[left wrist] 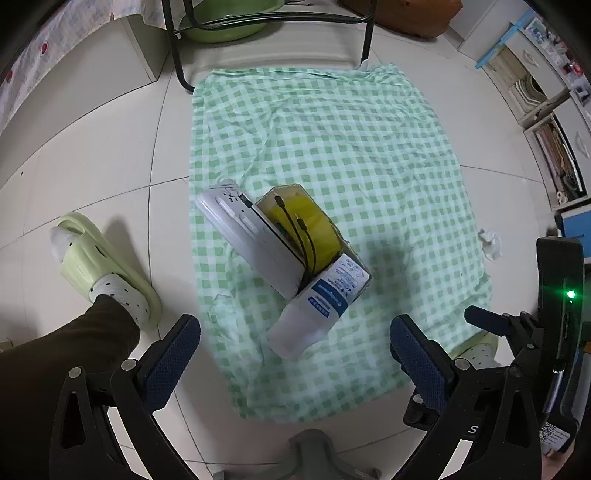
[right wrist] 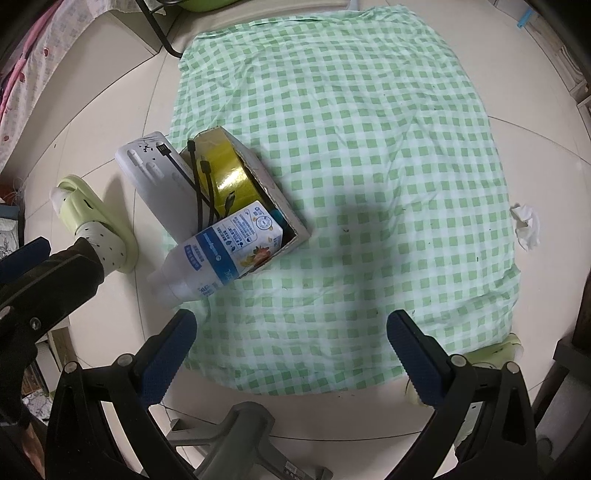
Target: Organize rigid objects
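A small cardboard box [left wrist: 354, 254] [right wrist: 273, 192] sits on a green checked cloth [left wrist: 351, 147] [right wrist: 351, 129] on the tiled floor. It holds a yellow tape roll [left wrist: 299, 218] [right wrist: 229, 173], a white power bank [left wrist: 247, 236] [right wrist: 155, 177] with black cables [left wrist: 295, 229] [right wrist: 201, 192], and a white bottle [left wrist: 314, 310] [right wrist: 218, 251] with a blue label that sticks out of the box's near end. My left gripper [left wrist: 295, 350] is open and empty, just short of the bottle. My right gripper [right wrist: 291, 347] is open and empty over the cloth's near edge, right of the bottle.
A person's feet in green slippers [left wrist: 107, 266] [right wrist: 96, 218] stand left of the cloth. A crumpled tissue [left wrist: 489, 243] [right wrist: 524, 229] lies at the cloth's right edge. A black chair frame [left wrist: 181, 55] and green basin [left wrist: 229, 22] stand beyond. Shelves [left wrist: 546, 122] are at the right.
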{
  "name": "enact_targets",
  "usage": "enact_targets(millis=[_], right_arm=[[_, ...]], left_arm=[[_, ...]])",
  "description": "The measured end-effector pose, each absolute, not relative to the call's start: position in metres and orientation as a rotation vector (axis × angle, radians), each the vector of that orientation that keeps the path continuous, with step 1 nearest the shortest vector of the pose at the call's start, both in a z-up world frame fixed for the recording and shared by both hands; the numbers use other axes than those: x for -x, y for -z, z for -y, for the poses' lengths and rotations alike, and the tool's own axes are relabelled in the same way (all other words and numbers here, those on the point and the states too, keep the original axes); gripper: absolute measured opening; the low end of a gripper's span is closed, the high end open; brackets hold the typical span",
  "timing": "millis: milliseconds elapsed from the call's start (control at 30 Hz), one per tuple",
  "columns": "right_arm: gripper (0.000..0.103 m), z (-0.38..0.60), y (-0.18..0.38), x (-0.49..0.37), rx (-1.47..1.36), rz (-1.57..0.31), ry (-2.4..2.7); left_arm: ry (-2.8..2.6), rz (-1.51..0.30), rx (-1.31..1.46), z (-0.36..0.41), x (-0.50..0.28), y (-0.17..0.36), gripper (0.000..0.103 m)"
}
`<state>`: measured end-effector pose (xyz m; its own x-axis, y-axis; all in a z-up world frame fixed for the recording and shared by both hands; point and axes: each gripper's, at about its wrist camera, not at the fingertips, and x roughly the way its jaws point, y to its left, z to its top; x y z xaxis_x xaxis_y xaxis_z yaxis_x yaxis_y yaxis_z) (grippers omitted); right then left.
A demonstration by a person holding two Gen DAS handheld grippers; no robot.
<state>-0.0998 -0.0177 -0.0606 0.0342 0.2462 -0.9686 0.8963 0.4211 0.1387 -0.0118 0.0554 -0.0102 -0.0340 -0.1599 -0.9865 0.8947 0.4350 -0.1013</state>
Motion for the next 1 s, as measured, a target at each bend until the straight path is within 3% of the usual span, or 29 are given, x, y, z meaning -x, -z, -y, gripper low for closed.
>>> enact_targets(millis=[1000], right_arm=[[0.103, 0.0202, 0.0675, 0.1039, -1.078, -1.501, 0.701]], left_arm=[[0.968, -1.315, -0.738, -0.0516, 0.0140, 0.0047, 0.103]])
